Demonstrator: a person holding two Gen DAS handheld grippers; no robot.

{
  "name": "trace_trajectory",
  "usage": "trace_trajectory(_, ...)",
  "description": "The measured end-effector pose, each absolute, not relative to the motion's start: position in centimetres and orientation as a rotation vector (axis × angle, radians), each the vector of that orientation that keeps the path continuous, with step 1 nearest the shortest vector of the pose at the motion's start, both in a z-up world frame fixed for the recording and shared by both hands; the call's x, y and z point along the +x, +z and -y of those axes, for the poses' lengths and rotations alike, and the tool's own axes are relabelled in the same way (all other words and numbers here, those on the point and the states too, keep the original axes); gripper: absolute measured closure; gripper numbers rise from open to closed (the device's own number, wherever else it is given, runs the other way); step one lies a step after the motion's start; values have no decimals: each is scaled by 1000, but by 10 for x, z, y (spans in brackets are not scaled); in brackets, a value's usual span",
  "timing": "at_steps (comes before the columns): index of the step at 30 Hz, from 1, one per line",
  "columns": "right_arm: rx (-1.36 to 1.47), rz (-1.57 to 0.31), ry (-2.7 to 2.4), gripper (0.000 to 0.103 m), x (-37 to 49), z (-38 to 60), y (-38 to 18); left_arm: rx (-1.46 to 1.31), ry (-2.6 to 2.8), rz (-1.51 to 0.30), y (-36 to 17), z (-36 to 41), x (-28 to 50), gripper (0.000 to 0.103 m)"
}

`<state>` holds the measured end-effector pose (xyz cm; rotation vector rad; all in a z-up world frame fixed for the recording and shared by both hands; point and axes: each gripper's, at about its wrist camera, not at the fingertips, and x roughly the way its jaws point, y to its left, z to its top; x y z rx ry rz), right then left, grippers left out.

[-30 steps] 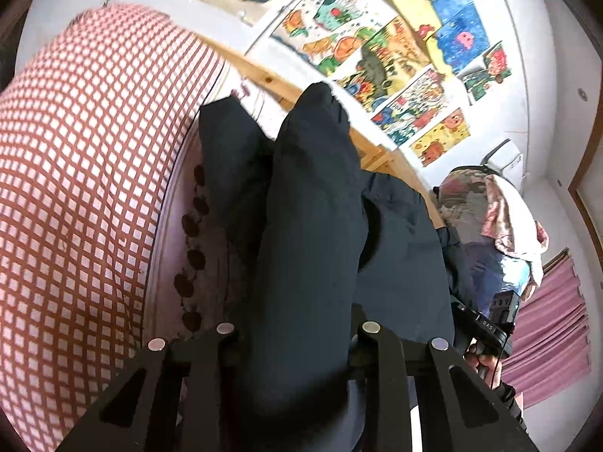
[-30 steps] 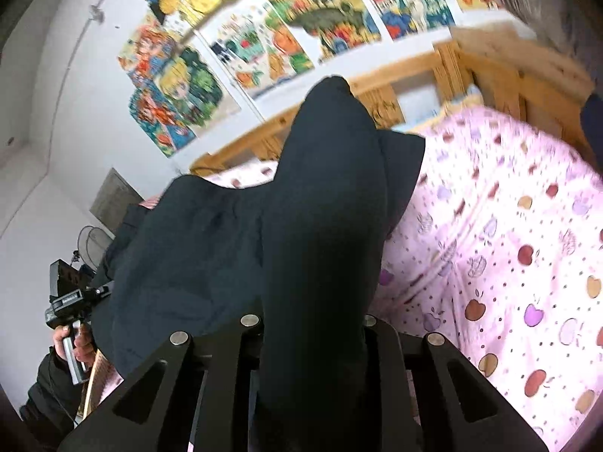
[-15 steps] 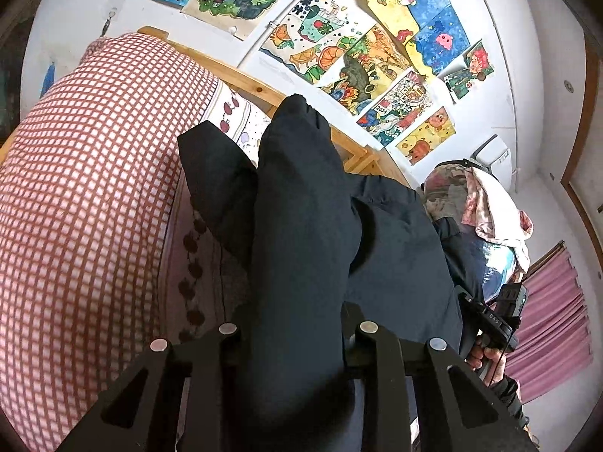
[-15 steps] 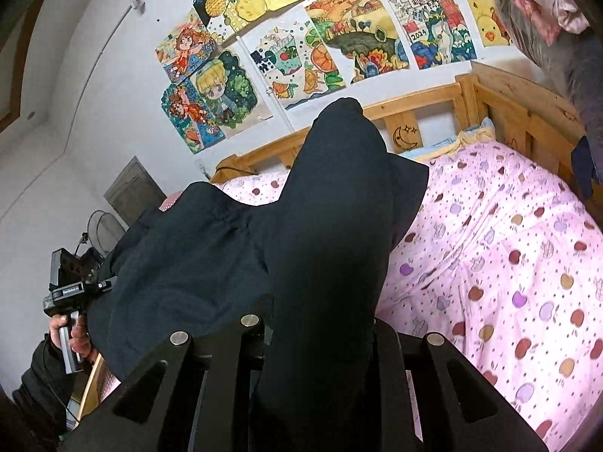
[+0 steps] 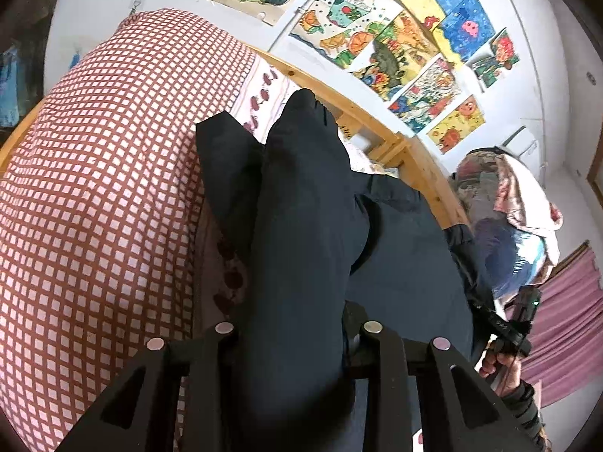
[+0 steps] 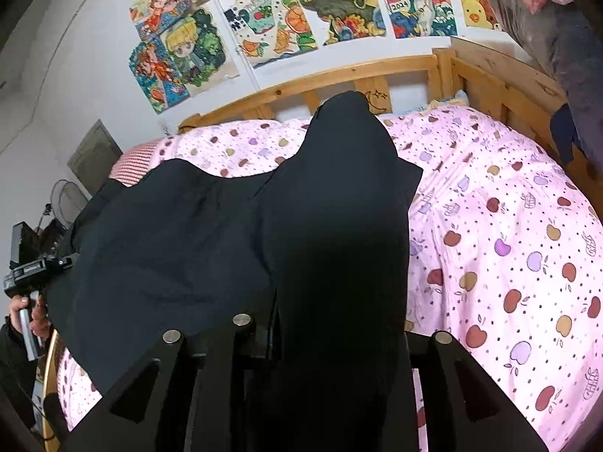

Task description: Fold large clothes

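A large black garment [image 5: 301,226] is draped over both of my grippers and hangs spread between them above the bed [image 6: 508,226]. On the left gripper [image 5: 297,333], the jaws are closed on a thick fold of the cloth, which rises forward and blocks most of my view ahead. On the right gripper [image 6: 324,324], the jaws likewise pinch a bunched fold that covers the fingers. Below lies a pink quilt [image 6: 490,263] printed with apples. To my left, a red and white checked cushion [image 5: 113,188] sits just beside the garment. A wooden bed frame [image 6: 339,75] runs behind, with colourful drawings [image 6: 264,22] stuck on the white wall. Clothes [image 5: 508,196] hang over the frame's corner.
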<state>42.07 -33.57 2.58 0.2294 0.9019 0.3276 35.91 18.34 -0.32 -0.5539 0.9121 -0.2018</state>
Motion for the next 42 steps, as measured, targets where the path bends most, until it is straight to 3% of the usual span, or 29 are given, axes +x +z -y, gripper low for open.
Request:
trace_trajectory(4, 189, -932, 297, 71, 420, 330, 17, -526, -149, -930, -6, -179, 361, 61)
trace_trajectory(7, 178, -961, 275, 58, 419, 331, 13, -504, -120, -937, -6, -176, 362, 55)
trace_trajectory(11, 158, -983, 208, 34, 418, 332, 12, -443, -46, -944, -3, -173, 362, 34)
trace_trajectory(15, 149, -964, 164, 25, 415, 334, 18, -372, 15, -933, 4, -169, 359, 16)
trace_trajectory(20, 126, -922, 126, 11, 407, 333, 29, -323, 66, -886, 17, -163, 351, 4)
trace_trajectory(23, 123, -882, 111, 9, 400, 334, 38, -320, 88, -861, 23, -163, 347, 0)
trace_trajectory(42, 111, -690, 157, 8, 332, 318, 89, -163, 75, -721, 75, -110, 290, 0)
